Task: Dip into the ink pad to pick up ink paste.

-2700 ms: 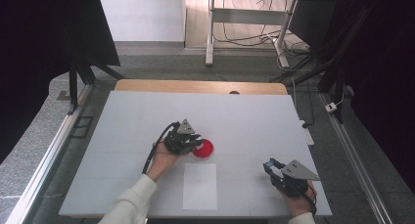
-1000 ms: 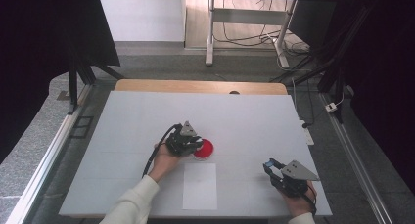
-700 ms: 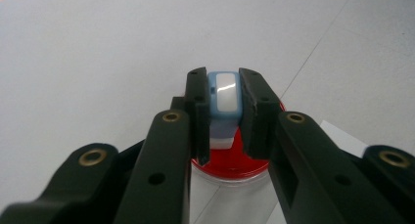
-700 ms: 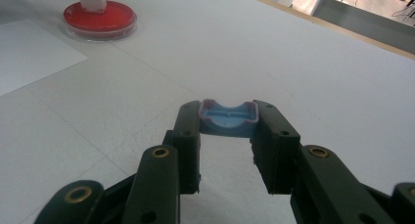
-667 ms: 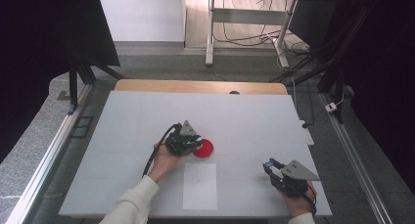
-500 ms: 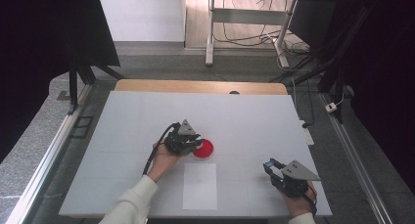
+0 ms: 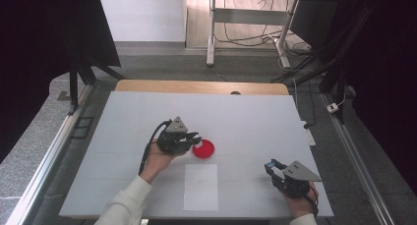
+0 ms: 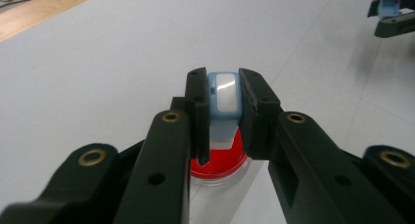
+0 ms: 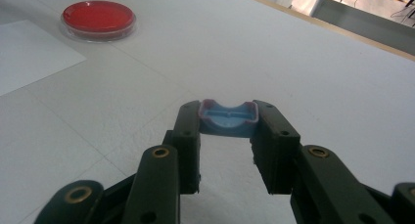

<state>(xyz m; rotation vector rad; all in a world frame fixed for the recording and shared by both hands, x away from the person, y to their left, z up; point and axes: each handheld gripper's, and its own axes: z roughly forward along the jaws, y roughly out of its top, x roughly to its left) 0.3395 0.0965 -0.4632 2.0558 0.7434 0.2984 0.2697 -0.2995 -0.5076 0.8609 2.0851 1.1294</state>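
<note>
My left gripper (image 8: 223, 77) is shut on a small light-blue piece with a white face (image 8: 224, 98). It hangs just above a round red dish (image 8: 219, 163) with a clear rim. From above, the left gripper (image 7: 195, 137) sits at the dish's (image 7: 203, 150) left edge, mid-table. My right gripper (image 9: 228, 108) is shut on a flat light-blue, cap-like piece (image 9: 228, 121), low over the table. In the high view the right gripper (image 7: 270, 166) is near the front right corner. The dish (image 9: 99, 17) lies far off in the right gripper view.
A white sheet of paper (image 7: 201, 186) lies flat near the table's front edge, just below the dish, and its corner (image 9: 29, 53) appears in the right gripper view. The white tabletop (image 7: 246, 117) has a wooden strip (image 7: 196, 86) along its far edge.
The left gripper has risen a little and shifted slightly left with the blue piece still clamped. The right gripper and the dish have not moved.
</note>
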